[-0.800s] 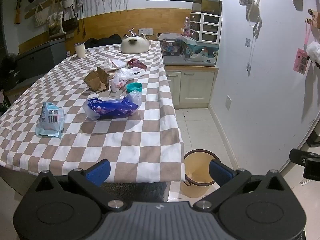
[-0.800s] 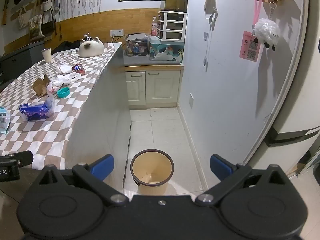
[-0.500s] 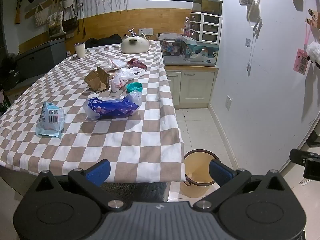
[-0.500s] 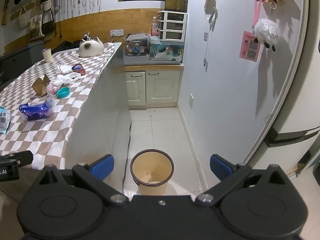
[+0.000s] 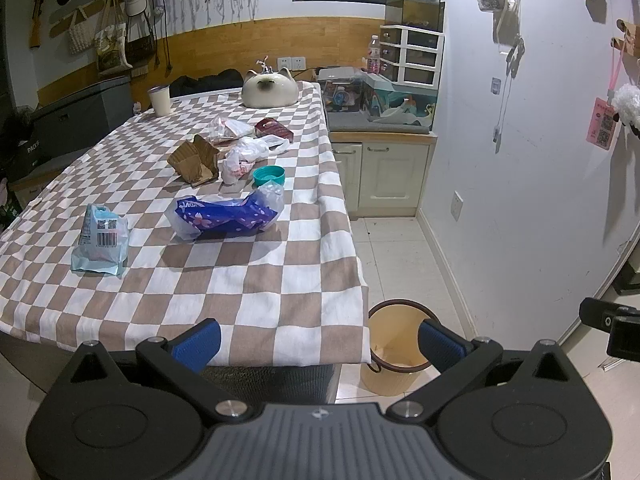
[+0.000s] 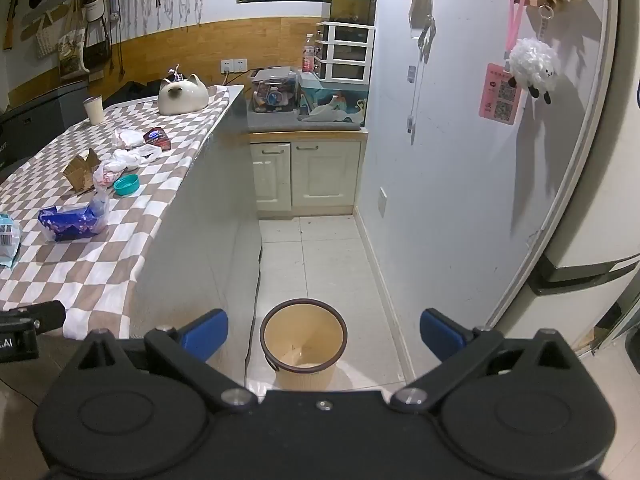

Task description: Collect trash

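Trash lies on the checkered table (image 5: 248,292): a light blue packet (image 5: 100,240), a blue wrapper in clear plastic (image 5: 228,214), a torn cardboard box (image 5: 194,160), crumpled white plastic (image 5: 244,156), a teal lid (image 5: 269,175) and a dark red packet (image 5: 274,129). A beige bin (image 6: 303,344) stands on the floor beside the table's near corner, also in the left wrist view (image 5: 394,344). My left gripper (image 5: 318,344) is open over the table's near edge, holding nothing. My right gripper (image 6: 322,330) is open above the bin, holding nothing.
A cat-shaped ceramic pot (image 5: 270,88) and a paper cup (image 5: 160,100) stand at the table's far end. A counter with a cluttered tray (image 6: 308,112) and cabinets (image 6: 308,174) closes the aisle. A fridge (image 6: 592,240) stands at right. Tiled floor (image 6: 320,256) runs between.
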